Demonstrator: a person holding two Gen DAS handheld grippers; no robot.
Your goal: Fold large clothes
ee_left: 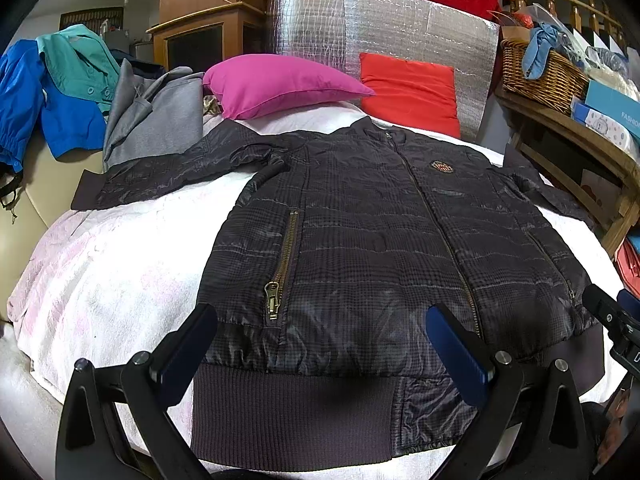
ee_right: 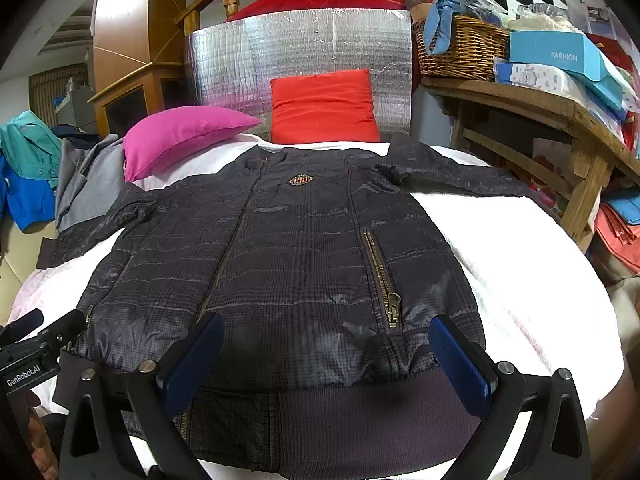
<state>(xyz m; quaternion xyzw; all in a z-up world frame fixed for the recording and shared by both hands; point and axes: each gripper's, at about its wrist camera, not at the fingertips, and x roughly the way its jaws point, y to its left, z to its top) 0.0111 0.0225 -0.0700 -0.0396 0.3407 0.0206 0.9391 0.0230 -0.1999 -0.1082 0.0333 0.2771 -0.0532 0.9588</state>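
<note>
Dark jacket [ee_left: 360, 232] lies flat (zipped) on white bed [ee_left: 120, 280] | left gripper [ee_left: 320, 344], right gripper [ee_right: 326, 352] spread wide, empty, over hem.

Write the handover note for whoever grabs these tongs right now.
Left tongs: open, empty, over the jacket's hem on its left half.
Right tongs: open, empty, over the hem on the right half.
Jacket: flat on the white bed cover, front up, zipped, both sleeves spread sideways, collar toward the pink pillow and red pillow.
Done: laid out only.
Left: every fold, starting probably with the sleeves.
</note>
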